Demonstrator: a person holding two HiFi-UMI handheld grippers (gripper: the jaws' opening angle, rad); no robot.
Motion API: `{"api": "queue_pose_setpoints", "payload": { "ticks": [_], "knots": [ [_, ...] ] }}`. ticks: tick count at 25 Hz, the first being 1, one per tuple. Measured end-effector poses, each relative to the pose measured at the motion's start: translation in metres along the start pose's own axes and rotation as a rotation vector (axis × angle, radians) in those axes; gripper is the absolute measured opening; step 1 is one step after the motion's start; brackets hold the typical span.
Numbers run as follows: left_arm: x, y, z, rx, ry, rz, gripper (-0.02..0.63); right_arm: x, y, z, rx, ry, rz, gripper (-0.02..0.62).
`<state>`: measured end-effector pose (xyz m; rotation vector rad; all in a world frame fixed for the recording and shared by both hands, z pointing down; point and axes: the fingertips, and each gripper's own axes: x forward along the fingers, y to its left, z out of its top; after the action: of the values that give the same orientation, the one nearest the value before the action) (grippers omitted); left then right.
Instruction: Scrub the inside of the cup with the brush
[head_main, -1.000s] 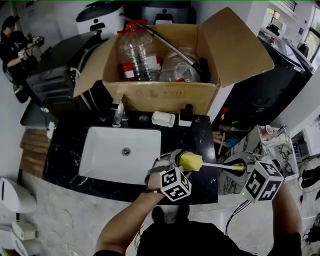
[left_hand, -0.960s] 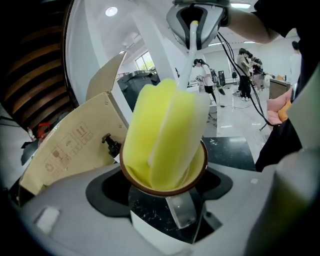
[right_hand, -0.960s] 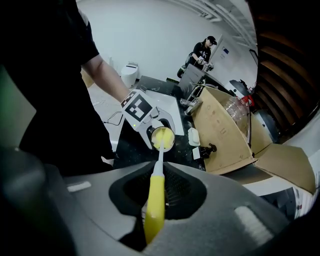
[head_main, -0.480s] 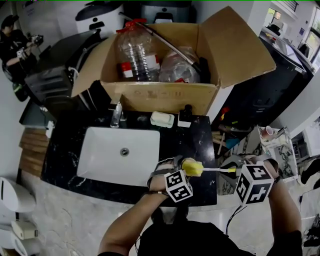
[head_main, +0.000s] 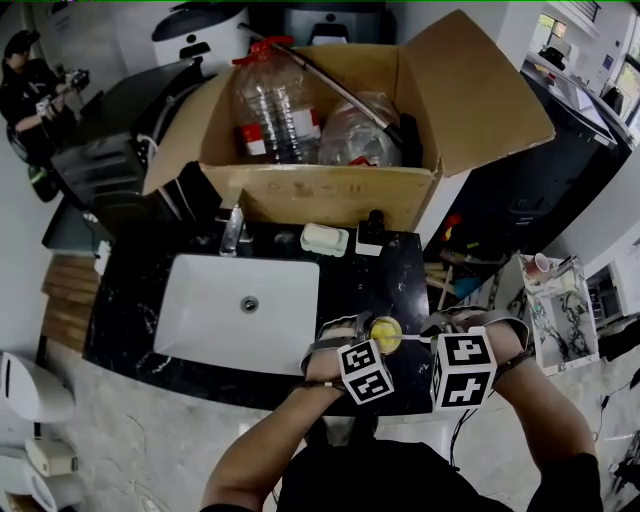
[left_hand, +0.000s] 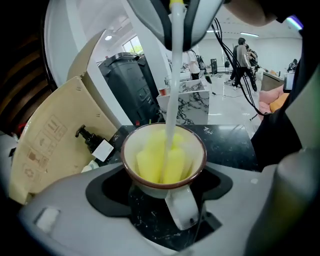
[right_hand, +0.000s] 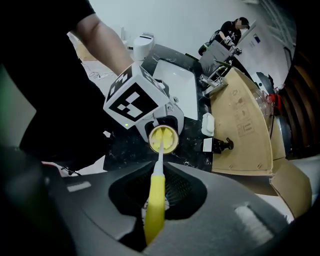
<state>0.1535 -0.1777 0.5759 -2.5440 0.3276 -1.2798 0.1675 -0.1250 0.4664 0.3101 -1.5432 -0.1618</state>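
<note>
- Left gripper (left_hand: 165, 192) – jaws spread wide, clamped round the white cup (left_hand: 146, 186), its handle towards the camera
- Right gripper (right_hand: 155, 202) pinched tight on the brush (right_hand: 159, 167) by its yellow grip
- Sponge head (left_hand: 150, 162) sits inside the cup
- Cup's over the black counter (head_main: 352, 275), right of the sink (head_main: 215, 320)

- Washroom-style mock-up inside a bigger lab or workshop hall, not a home.
- Black marble counter (head_main: 125, 300) with white sink (head_main: 200, 325), faucet (head_main: 234, 232), soap bar (head_main: 325, 239), pump bottle (head_main: 372, 232).
- Open cardboard box (head_main: 330, 195) of empty plastic bottles (head_main: 275, 110) stands right behind the counter.
- Black bins (left_hand: 125, 82), cables, ceiling strip lights.
- Other people (left_hand: 243, 52) stand at benches; one person (head_main: 25, 85) handles gear at far left.
</note>
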Motion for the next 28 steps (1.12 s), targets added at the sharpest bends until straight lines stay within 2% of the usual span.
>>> {"api": "queue_pose_setpoints", "payload": {
  "ticks": [3,7,12,15,18,22,24,25,28],
  "knots": [
    [-0.002,0.005,0.0,-0.075,-0.035,-0.023,0.399,-0.006,-0.003,0.005,0.031,-0.071,-0.002,0.051],
    [-0.008,0.007,0.007,-0.112,-0.079,-0.044,0.399,-0.033,-0.017,0.003,0.099,-0.238,-0.041,0.11],
    [-0.016,0.008,0.012,-0.189,-0.15,-0.087,0.399,-0.077,-0.028,-0.01,0.131,-0.469,-0.068,0.158],
    [-0.021,0.011,0.014,-0.173,-0.168,-0.085,0.399,-0.09,-0.037,-0.025,0.233,-0.585,-0.049,0.16],
    [-0.028,0.012,0.021,-0.145,-0.184,-0.088,0.399,-0.091,-0.034,-0.017,0.3,-0.726,0.058,0.17],
    [-0.037,0.01,0.037,-0.108,-0.202,-0.085,0.399,-0.081,-0.024,0.001,0.268,-0.833,0.137,0.169],
    [-0.04,0.01,0.044,-0.094,-0.199,-0.078,0.399,-0.078,-0.022,0.004,0.238,-0.863,0.155,0.109],
    [-0.041,0.009,0.046,-0.087,-0.192,-0.074,0.399,-0.077,-0.022,0.004,0.223,-0.869,0.154,0.065],
    [-0.04,0.008,0.047,-0.068,-0.155,-0.061,0.399,-0.073,-0.03,-0.002,0.213,-0.867,0.102,0.044]
  ]
}}
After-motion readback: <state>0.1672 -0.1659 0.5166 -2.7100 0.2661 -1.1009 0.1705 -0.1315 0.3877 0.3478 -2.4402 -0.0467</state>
